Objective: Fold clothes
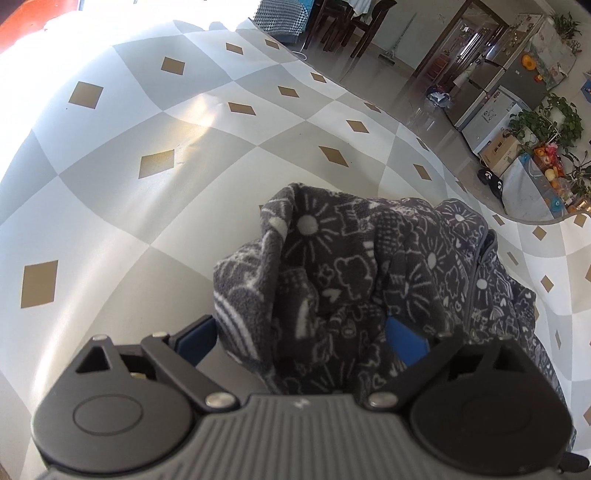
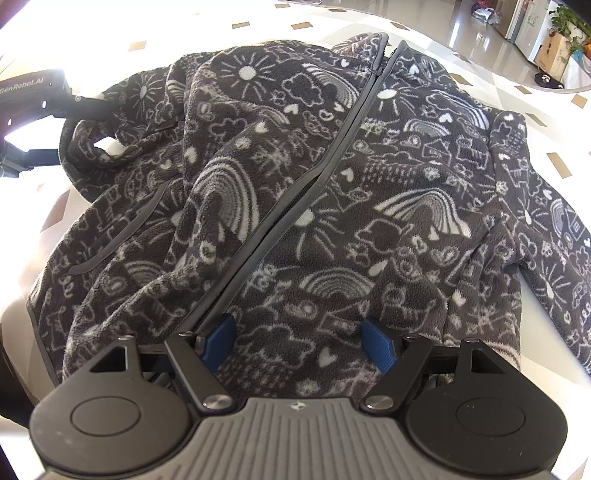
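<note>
A dark grey fleece jacket (image 2: pixel 332 192) with white doodle print and a front zip (image 2: pixel 295 206) lies spread on the table. My right gripper (image 2: pixel 299 343) points down over its hem, jaws apart, blue pads (image 2: pixel 380 347) resting against the fleece on either side of a flat patch. One sleeve (image 1: pixel 325 266) is bunched up and folded inward. My left gripper (image 1: pixel 301 339) stands wide open with that sleeve lying loosely between its blue pads (image 1: pixel 406 341). The left gripper's black body (image 2: pixel 33 92) shows at the jacket's far left.
The table wears a white and grey checked cloth (image 1: pixel 147 184) with gold diamonds. Its curved edge (image 1: pixel 436 144) runs at the right; beyond it are shiny floor, a fridge (image 1: pixel 491 107), potted plants (image 1: pixel 546 122) and dark chairs (image 1: pixel 351 26).
</note>
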{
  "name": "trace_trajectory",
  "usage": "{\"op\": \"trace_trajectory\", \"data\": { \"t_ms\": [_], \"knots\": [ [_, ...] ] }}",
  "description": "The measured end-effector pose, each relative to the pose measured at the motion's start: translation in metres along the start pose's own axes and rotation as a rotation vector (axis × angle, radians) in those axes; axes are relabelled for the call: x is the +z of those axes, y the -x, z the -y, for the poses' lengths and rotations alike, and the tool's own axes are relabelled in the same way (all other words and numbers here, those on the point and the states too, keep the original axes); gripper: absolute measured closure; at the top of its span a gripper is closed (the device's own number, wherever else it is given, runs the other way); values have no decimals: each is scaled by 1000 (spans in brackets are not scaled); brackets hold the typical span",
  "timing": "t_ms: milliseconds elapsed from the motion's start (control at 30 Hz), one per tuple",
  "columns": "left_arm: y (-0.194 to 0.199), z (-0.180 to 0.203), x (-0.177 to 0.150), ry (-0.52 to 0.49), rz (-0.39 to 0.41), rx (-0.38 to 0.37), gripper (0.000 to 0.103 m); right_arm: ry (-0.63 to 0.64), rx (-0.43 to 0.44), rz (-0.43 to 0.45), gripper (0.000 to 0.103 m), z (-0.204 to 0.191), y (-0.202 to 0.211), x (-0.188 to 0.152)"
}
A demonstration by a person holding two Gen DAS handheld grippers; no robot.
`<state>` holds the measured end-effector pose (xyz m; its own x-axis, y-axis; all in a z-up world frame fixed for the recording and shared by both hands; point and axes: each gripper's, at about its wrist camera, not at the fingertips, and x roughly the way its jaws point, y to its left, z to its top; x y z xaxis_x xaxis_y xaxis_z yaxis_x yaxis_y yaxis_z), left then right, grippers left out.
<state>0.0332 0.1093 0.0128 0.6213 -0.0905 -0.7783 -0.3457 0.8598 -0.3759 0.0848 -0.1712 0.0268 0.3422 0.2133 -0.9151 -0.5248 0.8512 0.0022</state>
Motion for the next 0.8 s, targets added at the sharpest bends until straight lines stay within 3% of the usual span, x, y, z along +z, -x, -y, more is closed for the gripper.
{"op": "trace_trajectory", "data": {
  "t_ms": [133,367,467,667,800],
  "knots": [
    [5,-7,-8,32,29,38,3,3,18,39,29,-1,7,2],
    [2,-4,-26,13,-8,12,6,-4,18,14,29,-4,1,2],
    [-5,-2,-34,-2,-37,32,24,2,15,14,29,-5,2,1],
    [-8,1,-37,-16,1,51,33,7,17,15,29,-4,2,-2],
    [-11,2,-34,-30,20,84,57,8,17,16,29,-4,2,-3]
  ]
}}
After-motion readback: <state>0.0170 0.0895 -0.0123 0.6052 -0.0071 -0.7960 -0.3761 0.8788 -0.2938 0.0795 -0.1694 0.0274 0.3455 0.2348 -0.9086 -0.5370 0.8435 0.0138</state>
